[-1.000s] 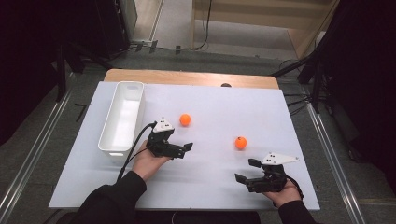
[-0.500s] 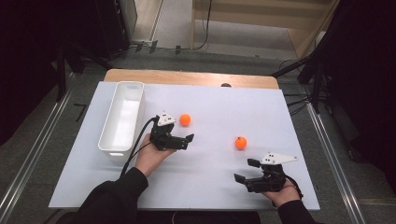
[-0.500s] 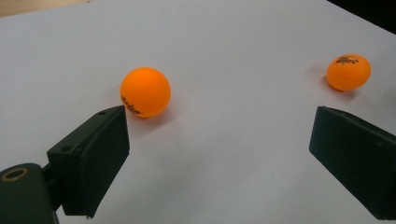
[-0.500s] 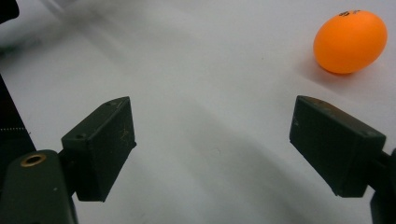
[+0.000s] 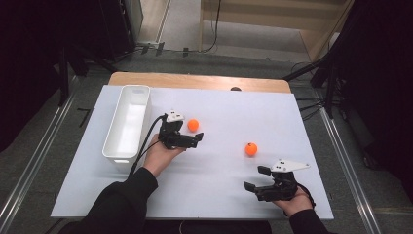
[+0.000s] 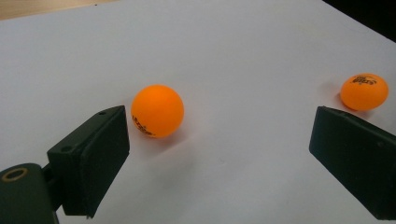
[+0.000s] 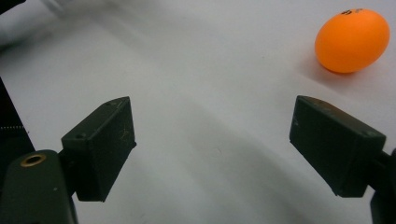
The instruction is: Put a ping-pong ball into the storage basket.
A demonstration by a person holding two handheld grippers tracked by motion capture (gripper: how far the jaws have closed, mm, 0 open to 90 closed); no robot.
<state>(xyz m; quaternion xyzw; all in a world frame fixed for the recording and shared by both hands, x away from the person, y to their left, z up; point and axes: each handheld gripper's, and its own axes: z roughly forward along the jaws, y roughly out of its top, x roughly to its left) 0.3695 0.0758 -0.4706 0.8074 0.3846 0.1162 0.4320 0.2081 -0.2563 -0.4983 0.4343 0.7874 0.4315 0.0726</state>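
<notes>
Resting nearest the person: right gripper [image 5: 260, 180], jaws spread, empty. Mid-table: left gripper [image 5: 195, 140], jaws spread, near ball [image 5: 193, 125] just beside one jaw; second ball [image 5: 251, 148] well apart. Farther left: white bin [image 5: 127, 122]. Advice: the ball needed centring between the jaws before closing.

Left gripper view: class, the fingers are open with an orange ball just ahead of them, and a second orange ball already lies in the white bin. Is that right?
Not quite. The left gripper is open with an orange ball just ahead, but the second ball lies on the white table, not in the bin. The high view shows it on the table near the right gripper.
</notes>
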